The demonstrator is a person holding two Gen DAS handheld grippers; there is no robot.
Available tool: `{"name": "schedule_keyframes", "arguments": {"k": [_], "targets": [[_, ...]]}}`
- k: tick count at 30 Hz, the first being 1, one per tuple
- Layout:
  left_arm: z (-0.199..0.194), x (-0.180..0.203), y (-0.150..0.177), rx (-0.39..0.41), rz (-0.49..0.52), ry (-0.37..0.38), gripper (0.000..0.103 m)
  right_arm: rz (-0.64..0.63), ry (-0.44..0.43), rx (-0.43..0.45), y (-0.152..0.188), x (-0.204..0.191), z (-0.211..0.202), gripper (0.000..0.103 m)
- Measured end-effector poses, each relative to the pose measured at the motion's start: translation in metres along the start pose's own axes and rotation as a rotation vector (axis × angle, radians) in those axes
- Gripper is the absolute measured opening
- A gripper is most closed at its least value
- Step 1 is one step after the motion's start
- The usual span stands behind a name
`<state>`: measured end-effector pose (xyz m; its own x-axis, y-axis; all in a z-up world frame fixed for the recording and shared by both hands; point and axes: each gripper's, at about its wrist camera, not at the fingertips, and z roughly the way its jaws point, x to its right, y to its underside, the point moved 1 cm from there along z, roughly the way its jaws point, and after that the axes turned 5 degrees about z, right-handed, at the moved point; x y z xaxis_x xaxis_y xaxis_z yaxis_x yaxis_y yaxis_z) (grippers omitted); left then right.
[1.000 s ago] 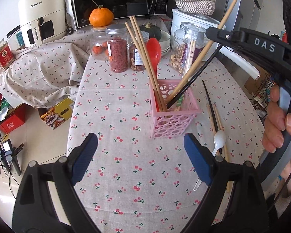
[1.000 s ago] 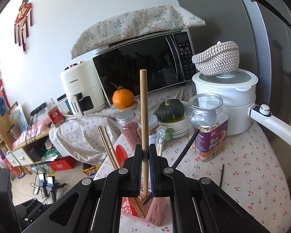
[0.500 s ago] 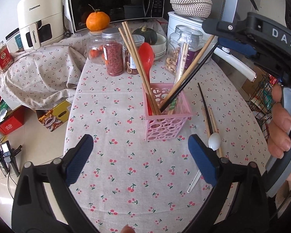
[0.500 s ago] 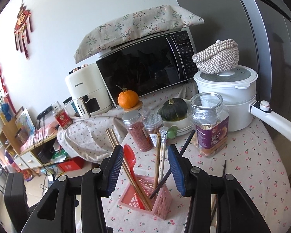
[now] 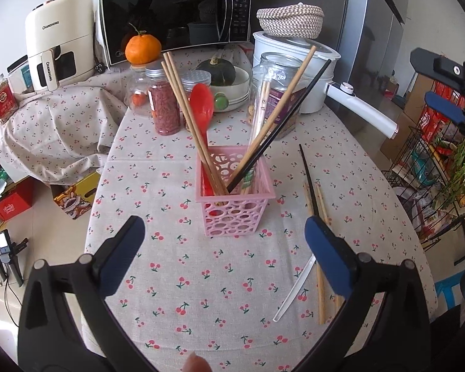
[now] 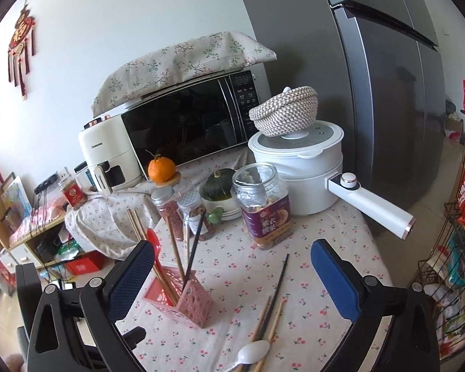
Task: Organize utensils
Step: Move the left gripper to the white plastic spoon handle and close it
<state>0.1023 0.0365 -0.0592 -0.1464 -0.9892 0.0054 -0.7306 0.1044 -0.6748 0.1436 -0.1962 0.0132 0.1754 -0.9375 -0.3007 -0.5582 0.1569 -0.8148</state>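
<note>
A pink perforated basket (image 5: 235, 200) stands mid-table and holds several wooden chopsticks (image 5: 185, 117), a black chopstick (image 5: 282, 121) and a red spoon (image 5: 202, 111). It also shows in the right wrist view (image 6: 182, 297). Right of it on the cloth lie a black chopstick (image 5: 308, 176), wooden chopsticks (image 5: 320, 263) and a white spoon (image 5: 294, 288); the right wrist view shows the white spoon (image 6: 252, 352) and loose chopsticks (image 6: 274, 300). My left gripper (image 5: 224, 255) is open and empty, in front of the basket. My right gripper (image 6: 229, 282) is open and empty, above the table.
At the back stand glass jars (image 5: 165, 105), a large jar (image 6: 263, 204), a white pot with a long handle (image 6: 300, 158), a bowl with a squash (image 5: 220, 71), a microwave (image 5: 176, 12) and an orange (image 5: 143, 48). A wire rack (image 5: 434, 167) stands right of the table.
My right gripper let go of the wooden chopstick, which now stands in the basket, then opened wide and pulled back up and right. My left gripper drew back a little.
</note>
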Motion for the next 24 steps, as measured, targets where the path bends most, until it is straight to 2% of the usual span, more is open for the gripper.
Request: {"name": "schedule_keyframes", "arguments": {"k": [5,10,14,18,22,24], "targets": [[0.009,0.011,0.002,-0.022,-0.027,0.054,0.103,0.009,0.094,-0.094,0.011,0.033,0.014,0.103],[0.018,0.030,0.008,-0.013,0.004,0.084,0.103,0.045,0.184,-0.248,0.028,0.062,0.042,0.103],[0.036,0.057,0.016,-0.067,0.092,0.149,0.103,0.077,0.201,-0.318,0.038,0.081,0.048,0.103],[0.056,0.086,0.022,-0.133,0.211,0.209,0.103,0.076,0.225,-0.339,0.041,0.094,0.045,0.103],[0.074,0.113,0.024,-0.159,0.356,0.205,0.103,0.097,0.236,-0.352,0.043,0.108,0.041,0.103],[0.081,0.118,0.024,-0.167,0.383,0.220,0.103,0.105,0.243,-0.357,0.044,0.115,0.038,0.103]]}}
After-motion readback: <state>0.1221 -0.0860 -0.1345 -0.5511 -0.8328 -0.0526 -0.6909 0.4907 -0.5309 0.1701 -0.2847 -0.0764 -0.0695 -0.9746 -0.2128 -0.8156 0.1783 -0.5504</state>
